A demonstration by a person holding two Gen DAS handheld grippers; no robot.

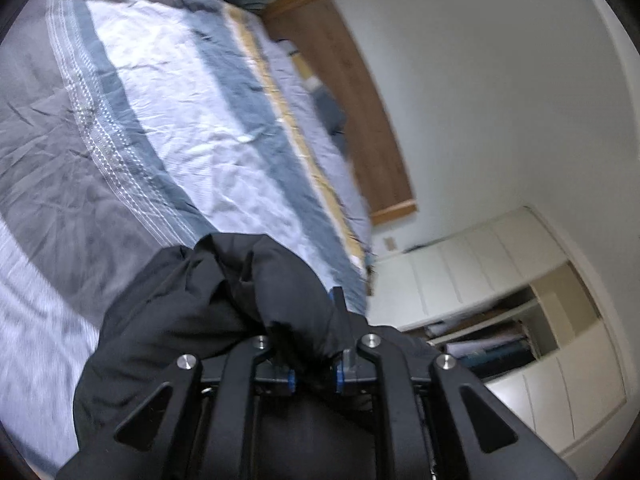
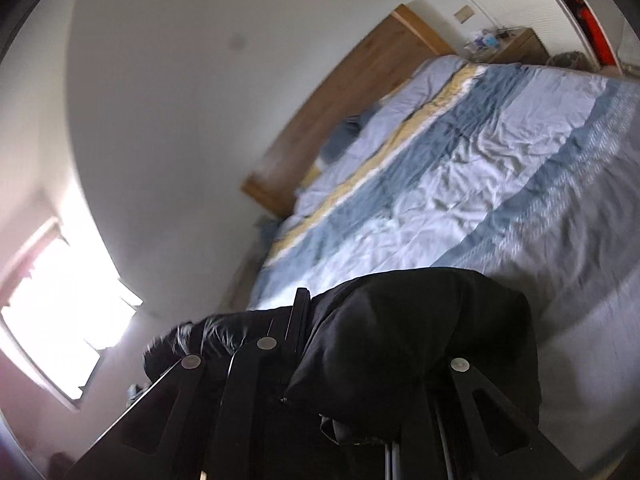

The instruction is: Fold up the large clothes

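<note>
A large black garment (image 1: pixel 208 304) is bunched up between the fingers of my left gripper (image 1: pixel 308 320), which is shut on it and holds it above the bed (image 1: pixel 168 128). The cloth drapes over the gripper's left side and hides the left finger; the right finger (image 1: pixel 339 300) shows as a thin dark edge. In the right wrist view the same black garment (image 2: pixel 420 332) is bunched over my right gripper (image 2: pixel 360 340), which is shut on it. It hides the right finger; the left finger (image 2: pixel 300 312) shows.
The bed has a striped blue, white, grey and yellow duvet (image 2: pixel 460 168) and a wooden headboard (image 1: pixel 352 104). White cupboards with open shelves (image 1: pixel 500 312) stand by the wall. A bright window (image 2: pixel 60 320) is at the left. A wooden nightstand (image 2: pixel 516 46) stands beyond the bed.
</note>
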